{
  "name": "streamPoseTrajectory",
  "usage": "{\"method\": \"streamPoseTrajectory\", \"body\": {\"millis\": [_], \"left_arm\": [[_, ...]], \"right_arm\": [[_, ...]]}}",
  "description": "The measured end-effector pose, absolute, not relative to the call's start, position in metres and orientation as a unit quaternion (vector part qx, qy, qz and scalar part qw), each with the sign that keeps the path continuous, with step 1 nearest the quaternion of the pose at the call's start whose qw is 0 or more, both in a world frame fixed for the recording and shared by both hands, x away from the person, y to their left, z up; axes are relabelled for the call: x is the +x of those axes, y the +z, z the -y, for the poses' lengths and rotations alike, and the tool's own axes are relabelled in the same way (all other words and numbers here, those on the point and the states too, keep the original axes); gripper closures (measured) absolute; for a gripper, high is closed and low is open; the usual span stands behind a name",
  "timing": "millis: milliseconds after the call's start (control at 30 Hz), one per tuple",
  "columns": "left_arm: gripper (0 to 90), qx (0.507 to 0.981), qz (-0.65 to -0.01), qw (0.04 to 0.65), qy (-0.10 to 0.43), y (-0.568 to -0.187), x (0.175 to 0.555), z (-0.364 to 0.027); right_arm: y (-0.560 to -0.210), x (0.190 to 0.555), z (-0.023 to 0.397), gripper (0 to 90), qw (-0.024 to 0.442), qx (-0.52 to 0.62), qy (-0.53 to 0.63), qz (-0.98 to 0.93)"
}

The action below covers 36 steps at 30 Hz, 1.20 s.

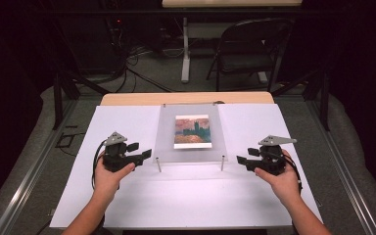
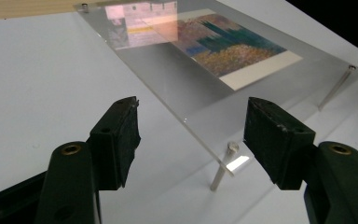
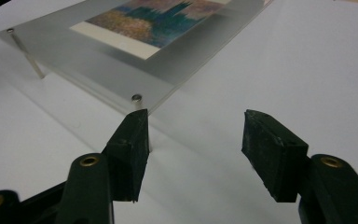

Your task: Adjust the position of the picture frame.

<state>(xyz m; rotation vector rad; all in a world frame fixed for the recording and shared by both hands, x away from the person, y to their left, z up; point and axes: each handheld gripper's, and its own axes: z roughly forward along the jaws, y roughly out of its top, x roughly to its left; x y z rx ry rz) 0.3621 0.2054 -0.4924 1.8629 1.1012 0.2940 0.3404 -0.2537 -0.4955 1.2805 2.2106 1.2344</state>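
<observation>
Surface: a white sheet (image 1: 127,196) is covering most of a light wooden tabletop (image 1: 186,98), whose bare wood is showing as a strip at the 12 o'clock edge. Around it, grey floor is running off into a dark room; one black folding chair (image 1: 247,49) is standing at 1 o'clock, with a white table leg (image 1: 185,54) just beside it and cables trailing on the floor at 11 o'clock.

Work piece: one clear acrylic panel (image 1: 169,142) is sitting at the centre of the sheet, raised on slim metal standoff posts. One landscape print (image 1: 192,131) in orange, teal and purple is lying under or inside it; which, I cannot tell. The high view is showing two posts (image 1: 158,165) at the 6 o'clock edge and two small fastener heads at the 12 o'clock edge.

Tongs: two in all. The left tongs (image 1: 144,152) are hanging at 8 o'clock of the panel, the right tongs (image 1: 239,159) at 4 o'clock, both clear of it. In the left gripper view the tongs (image 2: 191,130) are standing wide with nothing gripped, the panel's near corner post lying beyond the gap. In the right gripper view the tongs (image 3: 193,140) are likewise gaping wide and empty, the corner post partly hidden behind one jaw.

Hard to read: glare is washing out the print's far half in the left gripper view, and both forearms are cut off at 6 o'clock.
</observation>
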Motion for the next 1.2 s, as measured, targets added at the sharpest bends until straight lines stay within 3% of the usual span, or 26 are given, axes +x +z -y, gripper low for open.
{"method": "streamPoseTrajectory", "body": {"millis": [200, 767, 1200], "left_arm": [[34.9, 0.754, -0.458, 0.459, 0.107, -0.496, 0.39, -0.196], [34.7, 0.736, -0.509, 0.435, 0.103, -0.489, 0.468, -0.181], [35.2, 0.733, -0.522, 0.425, 0.096, -0.492, 0.499, -0.177]], "right_arm": [[-0.497, 0.365, 0.249, 39.0, 0.166, 0.456, 0.421, -0.766], [-0.493, 0.449, 0.234, 37.2, 0.144, 0.502, 0.419, -0.743], [-0.489, 0.488, 0.21, 39.5, 0.136, 0.507, 0.406, -0.748]]}}
